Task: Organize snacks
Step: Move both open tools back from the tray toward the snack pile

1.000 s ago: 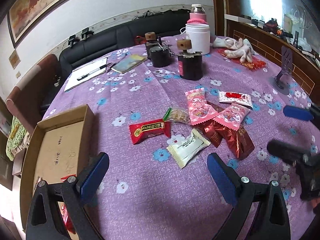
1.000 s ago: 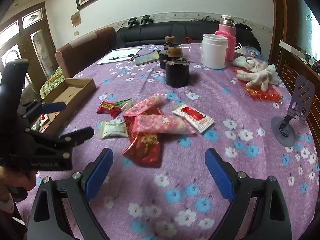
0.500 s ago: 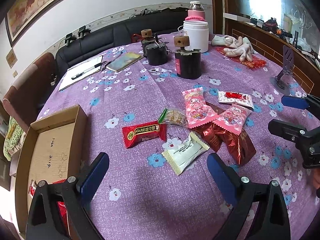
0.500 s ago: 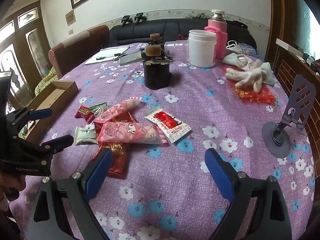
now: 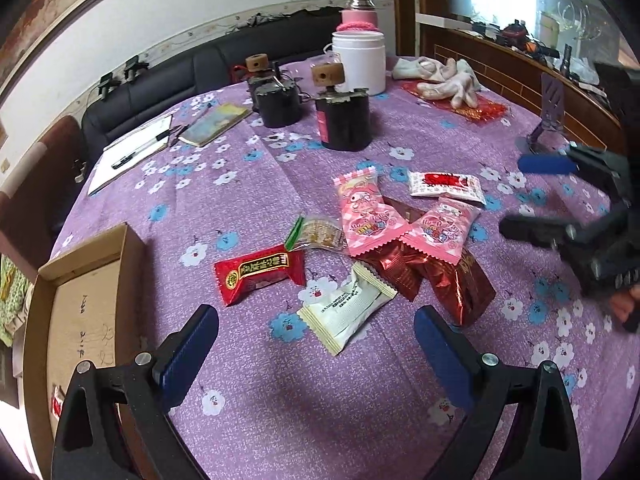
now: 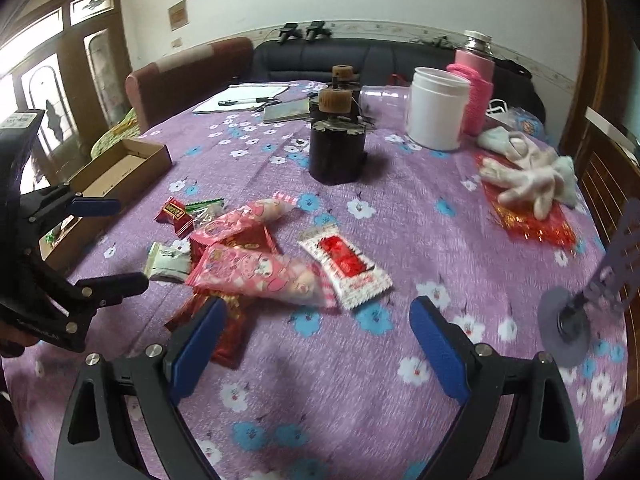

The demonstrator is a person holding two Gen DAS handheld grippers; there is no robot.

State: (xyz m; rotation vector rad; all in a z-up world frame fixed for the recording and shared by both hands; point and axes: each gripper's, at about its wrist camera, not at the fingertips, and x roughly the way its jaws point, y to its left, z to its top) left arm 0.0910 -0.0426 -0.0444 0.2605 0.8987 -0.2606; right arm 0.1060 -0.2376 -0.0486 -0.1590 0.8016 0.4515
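Snack packets [image 5: 372,248] heaped mid-surface [image 5: 248,196], cardboard box [image 5: 80,304] off to their left, dark jar [image 5: 344,120] behind. Left gripper [image 5: 316,344] and right gripper [image 6: 316,340] hover near, jaws wide, holding nothing.

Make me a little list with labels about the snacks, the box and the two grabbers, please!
snacks: a loose pile on the purple flowered tablecloth
pink packets: two, lying over dark red foil packets
red packet: lies alone, left of the pile
white packet: nearest the left gripper
red-and-white packet: right edge of pile
cardboard box: open, at the table's left edge, mostly empty
left gripper: open, holding nothing
right gripper: open, holding nothing
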